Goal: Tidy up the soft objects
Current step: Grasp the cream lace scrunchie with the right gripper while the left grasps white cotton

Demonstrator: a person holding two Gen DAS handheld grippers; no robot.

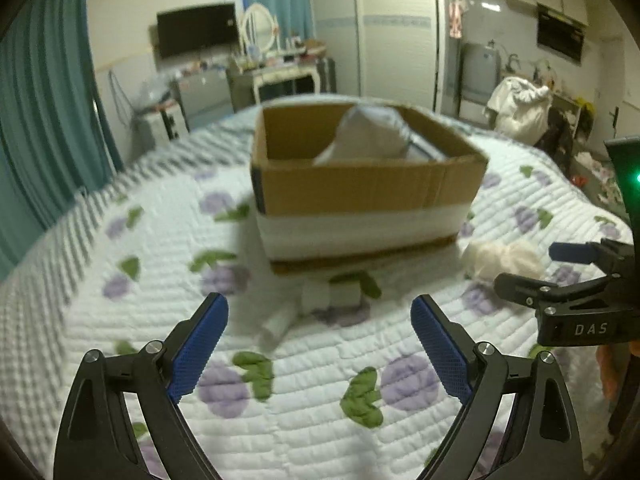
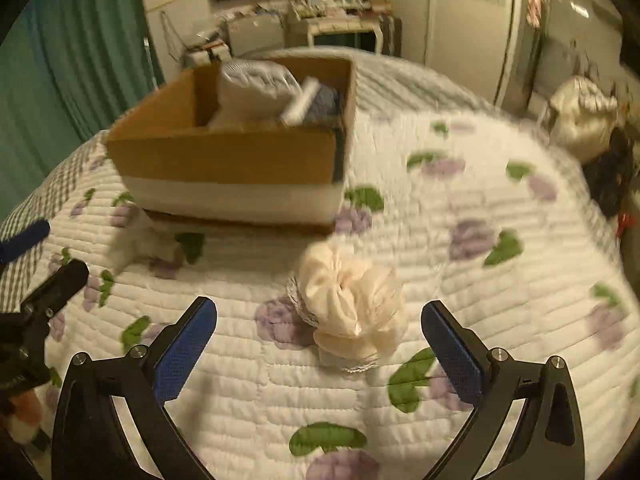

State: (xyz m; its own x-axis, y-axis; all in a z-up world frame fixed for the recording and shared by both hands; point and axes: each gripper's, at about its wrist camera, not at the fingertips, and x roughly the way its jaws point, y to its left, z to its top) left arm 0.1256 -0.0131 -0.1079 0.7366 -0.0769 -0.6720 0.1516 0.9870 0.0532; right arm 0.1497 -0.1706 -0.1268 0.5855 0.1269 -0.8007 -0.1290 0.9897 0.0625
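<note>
the left gripper (image 1: 320, 312) fills the bottom of the left wrist view, its jaws spread wide apart with nothing between them, blue pads facing inward. the right gripper (image 2: 319, 318) sits the same way along the bottom of the right wrist view, jaws spread wide and holding nothing. in the left wrist view the right gripper shows at the right edge, mid-height. in the right wrist view the left gripper shows at the left edge, lower half.

Black tongs (image 1: 320, 312) with blue textured pads (image 1: 198, 354), silver screws ("DAS" lettering).
</note>
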